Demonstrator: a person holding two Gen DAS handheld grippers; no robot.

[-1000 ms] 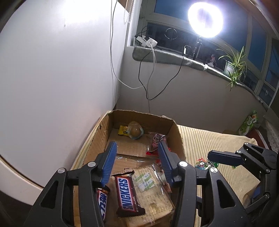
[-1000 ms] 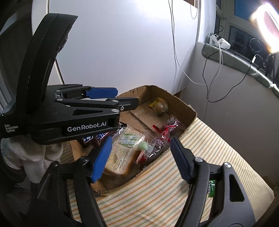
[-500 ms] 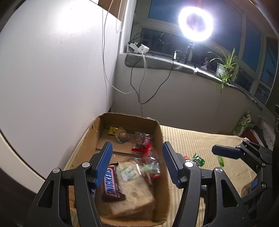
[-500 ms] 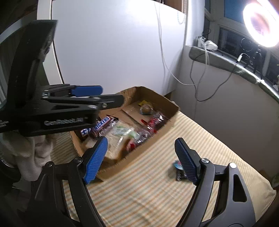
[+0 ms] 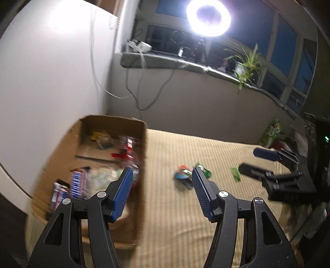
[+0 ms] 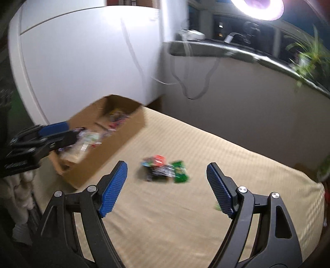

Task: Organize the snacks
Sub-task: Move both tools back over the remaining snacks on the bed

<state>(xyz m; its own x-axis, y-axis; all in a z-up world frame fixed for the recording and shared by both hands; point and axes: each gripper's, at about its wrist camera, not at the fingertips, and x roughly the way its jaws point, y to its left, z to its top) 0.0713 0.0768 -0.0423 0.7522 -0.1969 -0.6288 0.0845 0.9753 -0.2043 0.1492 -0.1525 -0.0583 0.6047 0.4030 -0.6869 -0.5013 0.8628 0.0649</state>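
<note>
Step in hand, as I read it: between deliveries, going for the next loose snack. The cardboard box (image 5: 115,144), at the left end of the striped cloth surface (image 6: 206,216) (bed or tabletop, can't tell), already holds wrapped bars and packets, blurred. A small cluster of loose snack packets (image 6: 165,168) lies out on the cloth, well apart from the box: red-and-blue, dark and green wrappers, touching or overlapping. One more green wrapper (image 5: 235,174) sits alone further right.

Right hand-held gripper (image 6: 166,188): jaws spread wide, nothing between them, the cluster lying just ahead of the tips. Left hand-held gripper (image 5: 160,193): also released and empty, straddling the box's right wall and the cloth.

Next move likely calls for lowering the right one onto a single packet and closing on it. Packets are flat and crowded, so singling one out looks tricky.

Around: ring light (image 5: 208,17), windowsill with cables and a potted plant (image 5: 245,66), a green bag (image 5: 272,133) at the far end. Nothing blocks the approach.
</note>
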